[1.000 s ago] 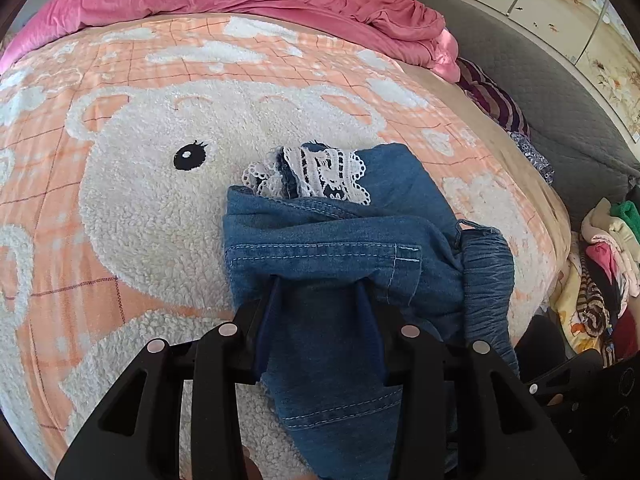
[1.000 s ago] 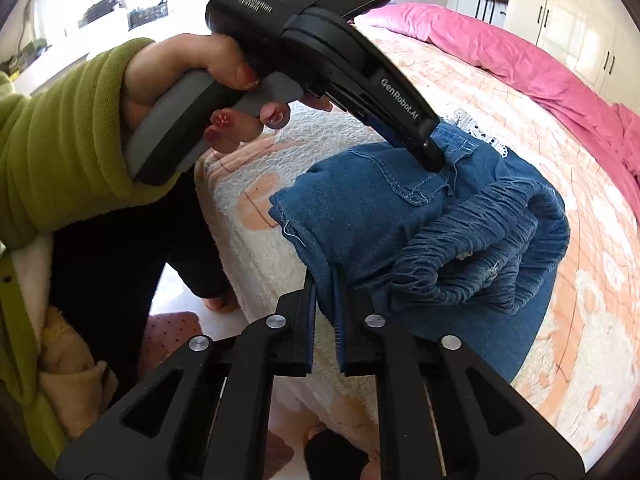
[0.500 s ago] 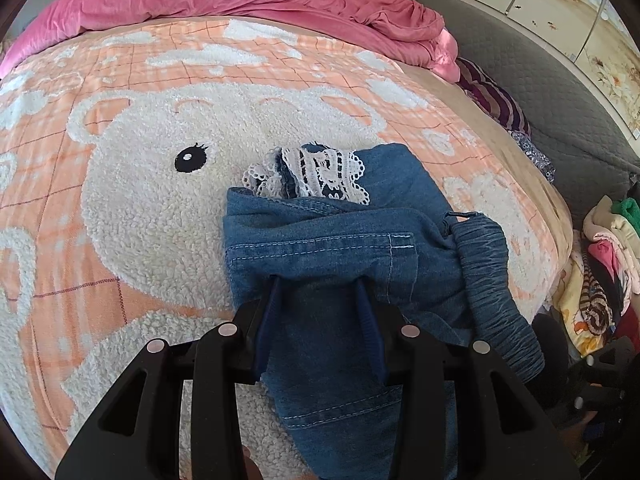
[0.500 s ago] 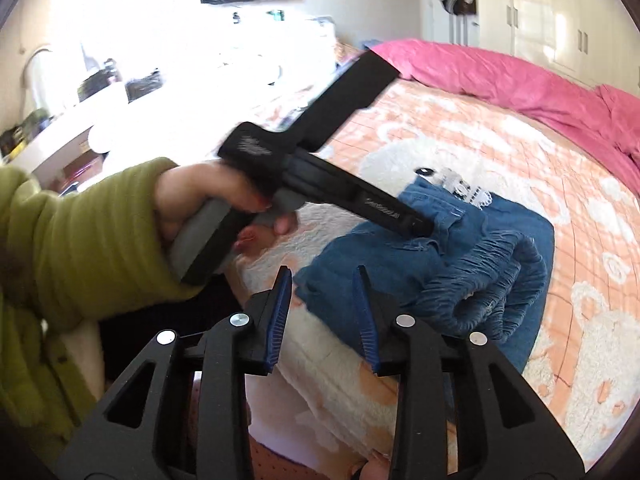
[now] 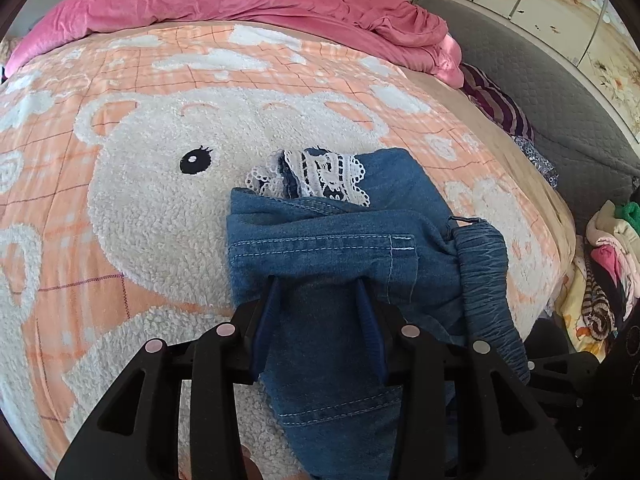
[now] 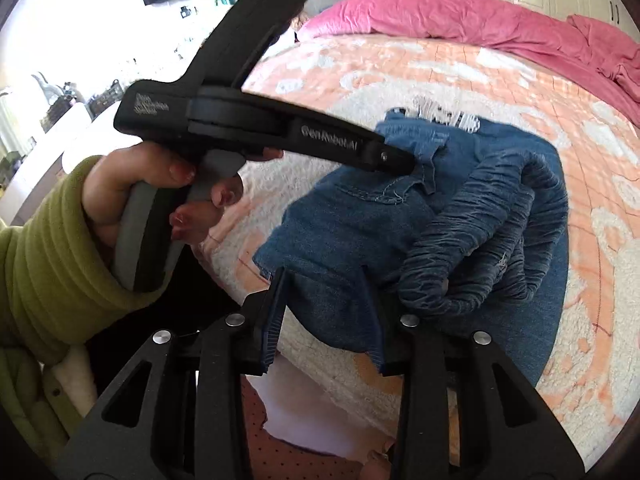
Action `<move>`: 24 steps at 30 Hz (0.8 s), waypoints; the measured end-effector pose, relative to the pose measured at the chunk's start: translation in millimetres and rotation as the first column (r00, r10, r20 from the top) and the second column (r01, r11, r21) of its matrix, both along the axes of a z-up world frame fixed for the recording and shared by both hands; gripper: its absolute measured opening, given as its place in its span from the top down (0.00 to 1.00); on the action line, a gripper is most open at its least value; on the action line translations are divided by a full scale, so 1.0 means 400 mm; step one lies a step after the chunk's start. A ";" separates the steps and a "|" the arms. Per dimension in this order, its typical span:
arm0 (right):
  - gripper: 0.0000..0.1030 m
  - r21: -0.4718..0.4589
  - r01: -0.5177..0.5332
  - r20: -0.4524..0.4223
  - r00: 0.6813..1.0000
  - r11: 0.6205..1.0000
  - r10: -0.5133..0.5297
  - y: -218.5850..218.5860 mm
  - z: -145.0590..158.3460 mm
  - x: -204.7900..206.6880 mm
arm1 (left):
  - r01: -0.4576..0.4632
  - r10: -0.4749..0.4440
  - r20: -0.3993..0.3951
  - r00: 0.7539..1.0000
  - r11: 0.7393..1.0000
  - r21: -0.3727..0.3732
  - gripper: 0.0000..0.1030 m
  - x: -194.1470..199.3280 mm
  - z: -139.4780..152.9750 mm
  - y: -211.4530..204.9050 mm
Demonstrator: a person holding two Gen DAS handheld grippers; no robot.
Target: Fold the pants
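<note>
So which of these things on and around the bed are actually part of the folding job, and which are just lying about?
Part of the job:
- denim pants
- left gripper
- right gripper, jaws opening

Just lying about:
- pink quilt
- bear blanket
- clothes pile

pants: 1 | grippers: 2, left gripper, right gripper | bear blanket: 1 | pink duvet: 1 | hand: 1

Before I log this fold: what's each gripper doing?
Left gripper: jaws apart over the jeans; grip unclear.
Right gripper: opening, jeans between.
</note>
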State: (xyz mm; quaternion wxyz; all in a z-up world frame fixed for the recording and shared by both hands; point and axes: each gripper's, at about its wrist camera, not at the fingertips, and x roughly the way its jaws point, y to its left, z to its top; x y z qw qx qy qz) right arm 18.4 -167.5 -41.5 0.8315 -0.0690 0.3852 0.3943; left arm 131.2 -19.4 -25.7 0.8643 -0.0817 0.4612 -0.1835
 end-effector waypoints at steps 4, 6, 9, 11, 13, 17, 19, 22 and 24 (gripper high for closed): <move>0.62 0.012 0.001 0.042 0.999 1.000 -0.002 -0.008 0.021 -0.030 | -0.011 0.011 0.004 1.000 1.000 0.000 0.63 -0.009 0.005 0.001; 0.61 0.025 0.006 0.052 0.999 1.000 -0.007 -0.017 0.035 -0.038 | -0.017 0.017 0.004 1.000 1.000 -0.004 0.63 -0.014 0.008 0.005; 0.58 0.043 0.014 0.075 0.997 0.999 -0.018 -0.036 0.055 -0.048 | -0.029 0.029 0.007 1.000 1.000 -0.010 0.63 -0.023 0.015 0.010; 0.57 0.056 0.024 0.092 0.995 0.998 -0.029 -0.048 0.069 -0.055 | -0.044 0.044 0.019 0.999 0.999 -0.017 0.63 -0.034 0.025 0.017; 0.55 0.076 0.046 0.116 0.992 0.996 -0.055 -0.068 0.090 -0.063 | -0.060 0.061 0.040 0.997 0.998 -0.028 0.62 -0.050 0.041 0.028; 0.49 0.116 0.129 0.158 0.977 0.985 -0.147 -0.121 0.126 -0.065 | -0.103 0.105 0.096 0.990 0.994 -0.032 0.51 -0.091 0.088 0.056; 0.47 0.137 0.185 0.152 0.967 0.973 -0.206 -0.156 0.136 -0.050 | -0.121 0.124 0.115 0.986 0.992 -0.034 0.47 -0.109 0.104 0.072; 0.46 0.125 0.294 0.126 0.943 0.948 -0.309 -0.206 0.134 -0.011 | -0.137 0.138 0.123 0.983 0.990 -0.020 0.43 -0.124 0.110 0.083; 0.46 0.110 0.359 0.092 0.925 0.927 -0.369 -0.237 0.121 0.022 | -0.139 0.141 0.108 0.984 0.990 -0.021 0.38 -0.127 0.098 0.085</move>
